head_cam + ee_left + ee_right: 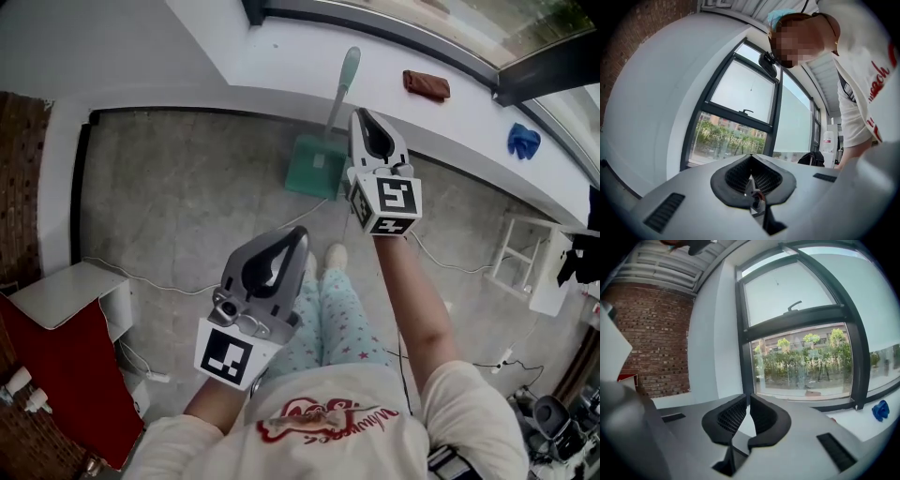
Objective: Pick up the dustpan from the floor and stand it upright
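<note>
The pale green dustpan [317,164] stands upright on the grey floor against the low white wall, its long handle [345,80] pointing up. My right gripper [368,115] is raised just right of the handle and apart from it, its jaws shut on nothing. In the right gripper view the right gripper [749,395] shows only window and brick wall ahead. My left gripper [298,234] hangs lower, over the person's legs, jaws shut and empty. The left gripper [750,157] faces the window in its own view. Neither gripper view shows the dustpan.
On the sill lie a brown cloth [427,84] and a blue object [523,141]. A white cabinet [66,291] draped with red fabric [66,375] stands at the left, a white rack [525,258] at the right. Cables [141,277] trail across the floor.
</note>
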